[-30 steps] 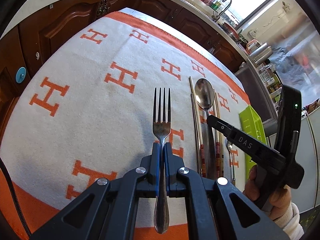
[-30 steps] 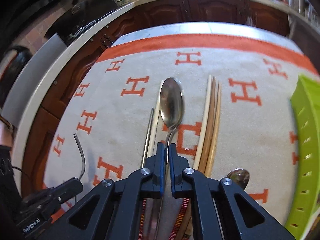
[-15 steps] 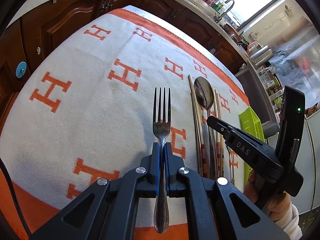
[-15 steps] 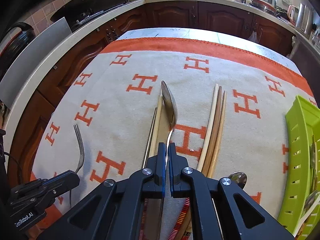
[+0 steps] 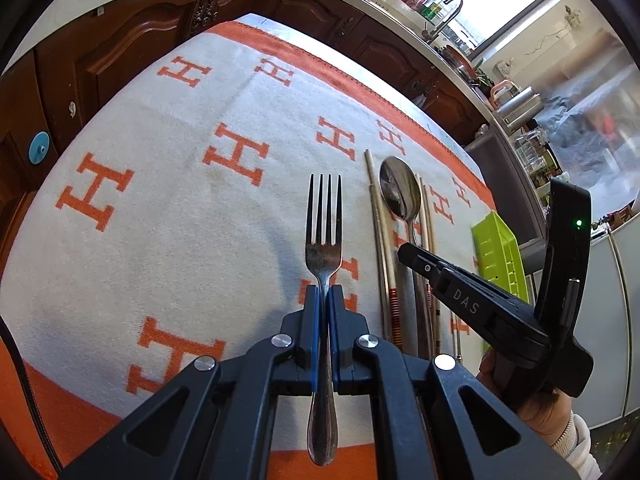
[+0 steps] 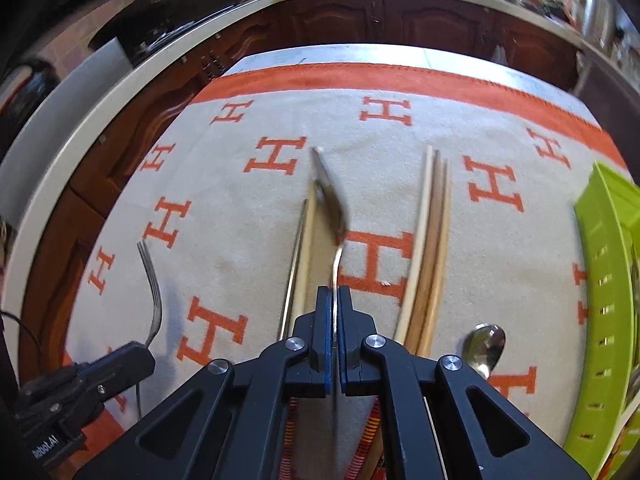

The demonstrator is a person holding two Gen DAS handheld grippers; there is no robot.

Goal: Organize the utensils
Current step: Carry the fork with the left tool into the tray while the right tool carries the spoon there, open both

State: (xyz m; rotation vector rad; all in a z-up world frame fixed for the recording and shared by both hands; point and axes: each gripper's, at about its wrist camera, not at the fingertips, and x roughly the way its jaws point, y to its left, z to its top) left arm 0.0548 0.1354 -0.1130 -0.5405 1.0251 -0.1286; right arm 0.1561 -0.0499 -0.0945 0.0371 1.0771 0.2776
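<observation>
My left gripper (image 5: 323, 294) is shut on a steel fork (image 5: 323, 224) by its handle, tines pointing away, just above the cloth. The fork also shows in the right wrist view (image 6: 150, 280). My right gripper (image 6: 332, 296) is shut on a large steel spoon (image 6: 330, 196), lifted and rolled on its edge, blurred. The same spoon shows in the left wrist view (image 5: 400, 190), with the right gripper (image 5: 404, 250) on its handle. Chopsticks (image 6: 430, 240) lie to the right of the spoon and more chopsticks (image 6: 298, 256) to its left.
A white cloth with orange H marks (image 5: 160, 200) covers the table. A green slotted tray (image 6: 604, 280) stands at the right edge. A small spoon (image 6: 484, 346) lies near it. Dark wood cabinets (image 5: 120, 40) surround the table.
The right gripper has lifted the large spoon off the cloth and rolled it onto its edge. The left gripper still holds the fork, barely moved.
</observation>
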